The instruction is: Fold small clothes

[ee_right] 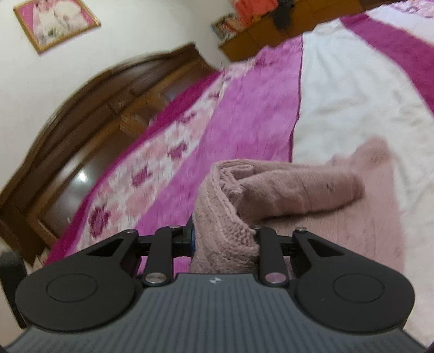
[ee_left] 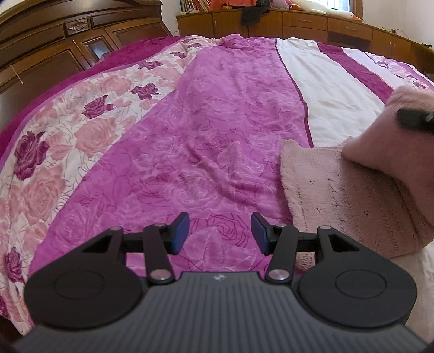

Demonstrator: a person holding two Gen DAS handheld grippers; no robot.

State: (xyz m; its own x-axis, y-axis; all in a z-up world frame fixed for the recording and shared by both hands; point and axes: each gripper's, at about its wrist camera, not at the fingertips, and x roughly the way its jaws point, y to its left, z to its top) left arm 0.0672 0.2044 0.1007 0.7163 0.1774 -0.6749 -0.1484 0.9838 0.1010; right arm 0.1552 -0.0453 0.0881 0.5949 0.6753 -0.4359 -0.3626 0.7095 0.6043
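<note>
Pink knit garment (ee_left: 339, 190) on floral bedspread (ee_left: 190, 135); headboard (ee_left: 40, 54) behind

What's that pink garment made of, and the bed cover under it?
Pink garment: looks like soft, fuzzy knit, wool or acrylic; visible stitch rows and a ribbed edge. Bed cover: thin woven fabric, probably cotton or a blend, matte with printed roses and fine wrinkles.

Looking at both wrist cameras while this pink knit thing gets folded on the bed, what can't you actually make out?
- Pink knit garment: left wrist view cuts it off at the right edge, so its type stays unclear.
- Right gripper: right wrist view, the gathered knit covers its pads.
- Headboard and framed picture: right wrist view, motion blur hides detail.
- Left gripper: open over the bedspread; what lies below its body is hidden.
</note>
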